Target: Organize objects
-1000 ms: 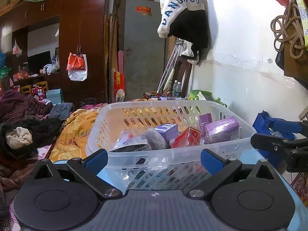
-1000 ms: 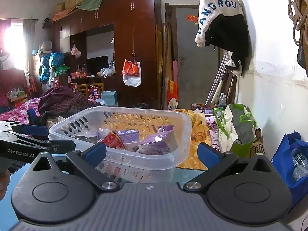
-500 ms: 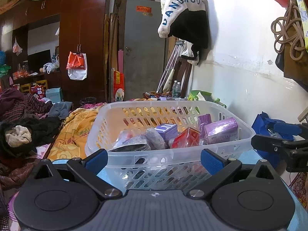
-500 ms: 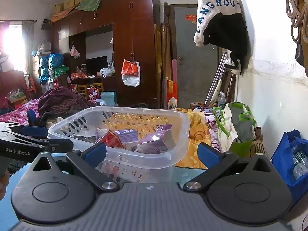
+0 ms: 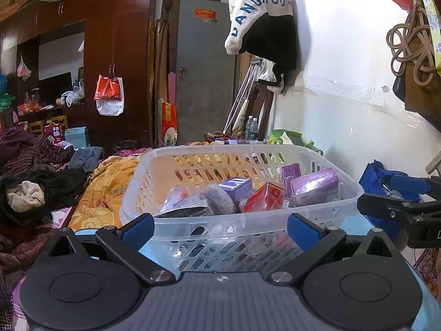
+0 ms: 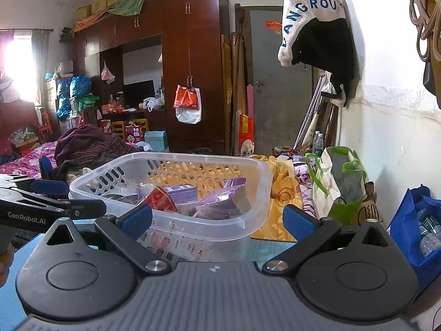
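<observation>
A clear plastic basket (image 5: 248, 222) stands on a light blue table, also in the right wrist view (image 6: 256, 193). It holds purple packets (image 5: 314, 186), a red packet (image 5: 266, 200), a purple box (image 5: 237, 189) and clear bags (image 5: 193, 202). My left gripper (image 5: 220, 227) is open and empty just in front of the basket's near wall. My right gripper (image 6: 217, 219) is open and empty at the basket's right front corner. Each gripper shows in the other's view, the right one (image 5: 399, 209) beside the basket's right side and the left one (image 6: 52, 207) by its left side.
A blue bag (image 6: 416, 220) with bottles and a green-white bag (image 6: 339, 184) stand by the white wall on the right. An orange blanket (image 5: 107, 187) and piled clothes (image 5: 35, 182) lie beyond the table. A wardrobe (image 5: 118, 63) and grey door (image 5: 204, 66) are at the back.
Both grippers have drifted slightly; the basket sits a touch lower and nearer in both views. Both stay open and empty.
</observation>
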Tool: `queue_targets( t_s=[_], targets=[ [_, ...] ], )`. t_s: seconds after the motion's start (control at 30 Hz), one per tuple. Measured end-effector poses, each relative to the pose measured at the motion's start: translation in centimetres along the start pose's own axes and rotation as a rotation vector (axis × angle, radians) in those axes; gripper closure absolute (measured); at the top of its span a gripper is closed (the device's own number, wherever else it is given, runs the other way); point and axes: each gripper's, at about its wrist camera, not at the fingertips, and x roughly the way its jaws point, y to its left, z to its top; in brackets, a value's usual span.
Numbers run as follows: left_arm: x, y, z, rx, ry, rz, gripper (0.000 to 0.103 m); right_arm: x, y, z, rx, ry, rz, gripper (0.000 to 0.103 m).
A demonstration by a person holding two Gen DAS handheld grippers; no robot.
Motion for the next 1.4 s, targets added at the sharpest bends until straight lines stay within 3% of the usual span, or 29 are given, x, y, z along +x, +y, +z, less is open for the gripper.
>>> queue_targets(
  t_s=[1.13, 1.4],
  targets=[
    [-0.03, -0.37, 0.09, 0.011, 0.005, -0.014, 0.000, -0.05, 0.23, -0.28, -0.007, 0.003, 0.007, 0.000],
    [-0.46, -0.46, 0.08, 0.003, -0.025, -0.008, 0.000, -0.16, 0.41, -0.30, -0.013, -0.001, 0.009, 0.000]
  ],
)
